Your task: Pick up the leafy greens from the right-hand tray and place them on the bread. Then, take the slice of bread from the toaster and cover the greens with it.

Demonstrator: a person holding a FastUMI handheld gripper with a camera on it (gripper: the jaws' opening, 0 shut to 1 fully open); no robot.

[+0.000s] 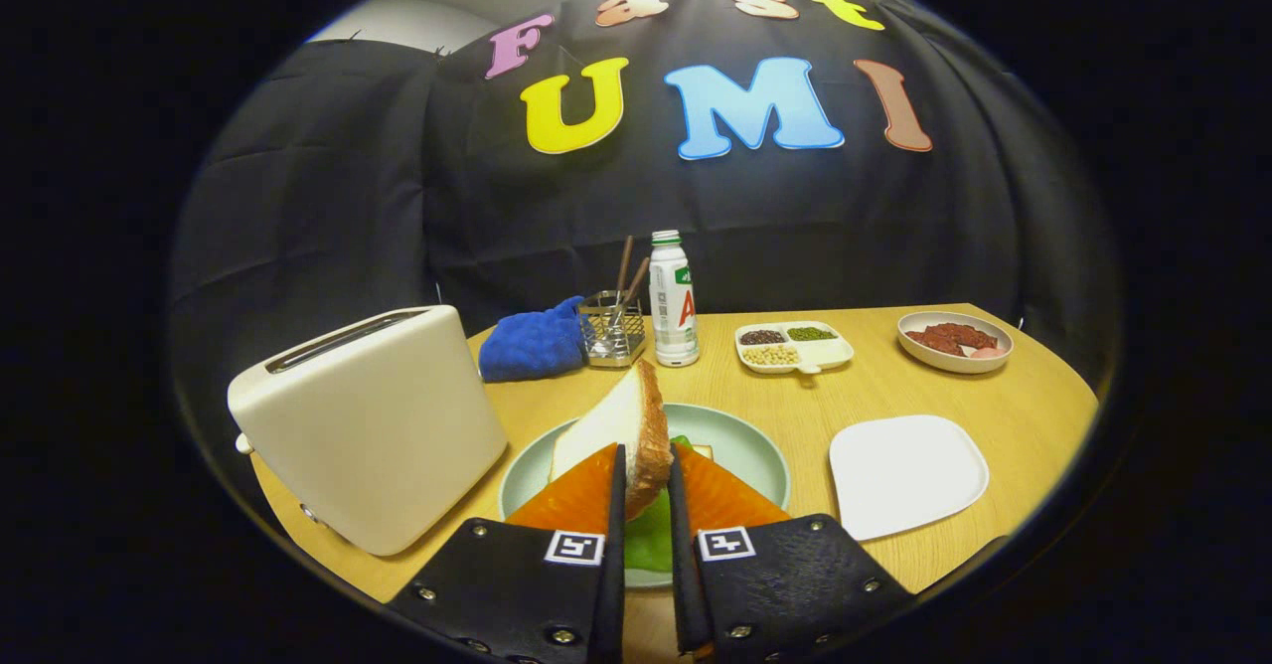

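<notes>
My gripper is shut on a slice of bread, which stands on edge between the fingers and tilts to the left. It hangs over a pale green plate. On that plate, under the fingers, lie leafy greens; a corner of another bread slice peeks out beside them. The cream toaster stands to the left of the plate, with its slot on top. To the right of the plate lies a white square tray with nothing on it.
At the back of the wooden table are a blue cloth, a wire holder with sticks, a white bottle, a divided dish of beans and a bowl of reddish food.
</notes>
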